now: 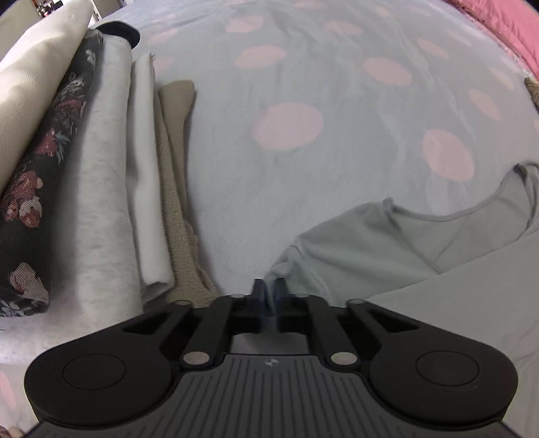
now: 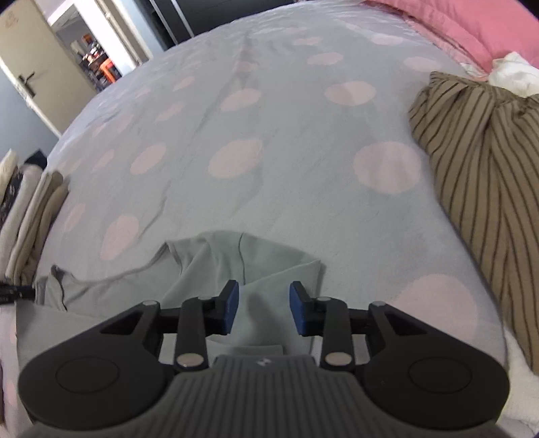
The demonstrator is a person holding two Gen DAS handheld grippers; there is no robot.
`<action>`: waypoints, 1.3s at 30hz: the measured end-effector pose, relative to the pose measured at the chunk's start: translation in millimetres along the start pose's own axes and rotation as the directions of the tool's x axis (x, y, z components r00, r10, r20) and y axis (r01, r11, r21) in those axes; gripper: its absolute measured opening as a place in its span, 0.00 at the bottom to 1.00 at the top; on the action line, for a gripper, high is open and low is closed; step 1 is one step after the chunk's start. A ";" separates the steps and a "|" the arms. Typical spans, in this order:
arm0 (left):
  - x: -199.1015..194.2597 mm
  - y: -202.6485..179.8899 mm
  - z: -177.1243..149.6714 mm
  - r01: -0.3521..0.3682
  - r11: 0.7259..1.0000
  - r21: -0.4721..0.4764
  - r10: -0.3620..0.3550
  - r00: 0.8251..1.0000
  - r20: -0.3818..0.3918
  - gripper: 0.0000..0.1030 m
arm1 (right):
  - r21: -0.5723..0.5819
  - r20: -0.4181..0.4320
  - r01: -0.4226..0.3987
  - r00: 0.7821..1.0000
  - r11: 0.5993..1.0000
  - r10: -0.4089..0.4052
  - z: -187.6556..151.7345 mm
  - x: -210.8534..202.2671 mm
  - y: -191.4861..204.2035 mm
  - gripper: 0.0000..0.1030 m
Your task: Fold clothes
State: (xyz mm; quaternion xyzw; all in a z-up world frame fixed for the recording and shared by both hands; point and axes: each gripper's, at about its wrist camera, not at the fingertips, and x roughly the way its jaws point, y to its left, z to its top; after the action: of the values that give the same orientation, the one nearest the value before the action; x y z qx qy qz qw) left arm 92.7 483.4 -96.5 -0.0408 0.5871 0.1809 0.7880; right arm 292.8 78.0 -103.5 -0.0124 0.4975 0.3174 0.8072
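Observation:
A pale grey-green garment [image 1: 387,246] lies on the bed with its neckline facing away from me. My left gripper [image 1: 268,296] is shut at the garment's left shoulder edge, with cloth pinched between the blue pads. In the right wrist view the same garment [image 2: 215,262] lies under my right gripper [image 2: 264,308], which is open, its blue pads [image 2: 232,305] apart just above the cloth near the right shoulder. The left gripper's tip shows at the far left of that view [image 2: 13,291].
A stack of folded clothes [image 1: 111,175] lies on the left: cream, floral black, grey, white and beige pieces. A brown striped garment [image 2: 481,168] is heaped on the right. The bedspread [image 2: 286,175] is grey with pink dots. A pink blanket [image 2: 448,23] lies at the far edge.

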 end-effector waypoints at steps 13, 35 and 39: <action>12.3 -17.7 15.7 -0.217 0.976 0.017 0.217 0.976 -0.024 0.01 | -0.063 -0.011 0.048 0.999 0.997 -0.049 -9.0 2.1 7.2 0.35; -30.3 -18.8 -76.2 0.031 0.997 -0.065 -0.026 0.997 0.067 0.16 | -0.197 -0.068 0.032 0.997 0.980 -0.046 -43.5 -5.6 23.7 0.23; -27.0 -8.4 -85.8 0.039 0.992 -0.122 -0.031 0.998 0.063 0.17 | -0.174 -0.014 0.096 0.995 0.980 -0.100 -34.8 -8.9 21.1 0.23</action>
State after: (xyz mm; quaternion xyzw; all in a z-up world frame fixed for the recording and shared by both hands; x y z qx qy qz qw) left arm 10.8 445.4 -98.8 -0.0942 0.5499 0.2040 0.8044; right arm 251.3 78.6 -107.6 -0.1108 0.4760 0.3189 0.8121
